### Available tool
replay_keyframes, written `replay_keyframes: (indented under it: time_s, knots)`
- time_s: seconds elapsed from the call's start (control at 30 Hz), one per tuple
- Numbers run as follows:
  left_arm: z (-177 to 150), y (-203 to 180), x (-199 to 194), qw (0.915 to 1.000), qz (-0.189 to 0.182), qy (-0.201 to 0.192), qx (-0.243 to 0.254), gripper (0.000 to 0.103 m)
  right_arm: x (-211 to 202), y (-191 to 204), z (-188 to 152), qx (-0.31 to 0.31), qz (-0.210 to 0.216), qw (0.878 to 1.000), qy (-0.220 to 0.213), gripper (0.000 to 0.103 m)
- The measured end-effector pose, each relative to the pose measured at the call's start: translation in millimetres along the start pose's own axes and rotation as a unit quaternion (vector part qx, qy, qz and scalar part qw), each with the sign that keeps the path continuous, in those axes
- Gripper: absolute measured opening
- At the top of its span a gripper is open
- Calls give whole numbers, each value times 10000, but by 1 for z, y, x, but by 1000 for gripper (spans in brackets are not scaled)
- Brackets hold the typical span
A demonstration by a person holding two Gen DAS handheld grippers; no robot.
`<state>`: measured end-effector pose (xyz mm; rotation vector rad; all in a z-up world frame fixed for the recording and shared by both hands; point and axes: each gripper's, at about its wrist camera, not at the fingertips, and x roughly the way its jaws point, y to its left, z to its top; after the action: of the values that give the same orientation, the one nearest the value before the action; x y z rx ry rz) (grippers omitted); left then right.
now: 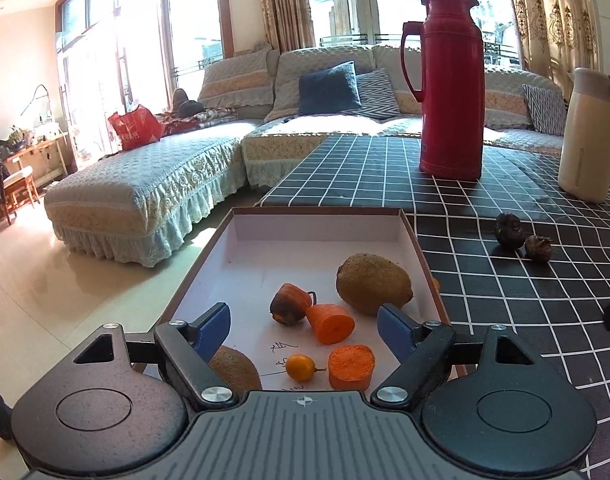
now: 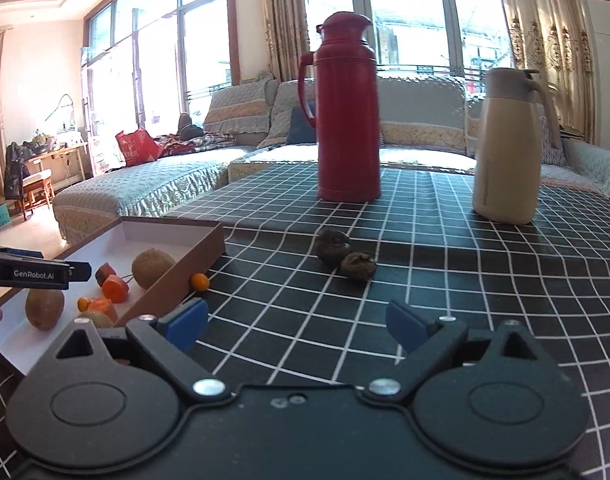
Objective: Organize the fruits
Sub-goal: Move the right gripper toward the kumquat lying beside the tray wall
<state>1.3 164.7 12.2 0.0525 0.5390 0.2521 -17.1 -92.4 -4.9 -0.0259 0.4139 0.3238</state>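
Observation:
A shallow brown box [image 1: 419,248] with a white floor holds two kiwis [image 1: 373,283], three carrot pieces [image 1: 331,322] and a small orange kumquat [image 1: 300,367]. My left gripper [image 1: 305,330] is open and empty, hovering over the box's near part. In the right wrist view the box [image 2: 177,276] lies at the left, with another kumquat [image 2: 199,281] on the cloth beside its outer wall. Two dark wrinkled fruits [image 2: 345,254] lie on the cloth ahead of my right gripper [image 2: 297,326], which is open and empty above the cloth.
A tall red thermos [image 2: 347,120] and a cream jug [image 2: 507,148] stand at the far side of the black checked tablecloth [image 2: 425,280]. The table's left edge runs beside the box. A sofa [image 1: 165,168] lies beyond.

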Motion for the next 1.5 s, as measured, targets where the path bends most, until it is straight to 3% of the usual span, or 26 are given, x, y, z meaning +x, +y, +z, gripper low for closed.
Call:
replay_keyframes:
  time_s: [0.23, 0.5, 0.83, 1.37, 1.5]
  knots:
    - [0, 10, 3, 9999, -24, 23, -98, 81, 78, 47, 20, -648, 119, 9972, 357, 79]
    - [1, 13, 4, 9999, -75, 27, -135, 80, 127, 65, 26, -950, 248, 9928, 692, 61]
    - [1, 17, 2, 9997, -102, 17, -211, 80, 142, 83, 27, -1119, 384, 9896, 821, 55]
    - [3, 23, 5, 9995, -140, 12, -296, 80, 157, 80, 35, -879, 413, 9900, 1019, 49]
    - [4, 24, 4, 9994, -146, -11, -325, 80, 151, 77, 32, -739, 580, 9897, 1078, 46]
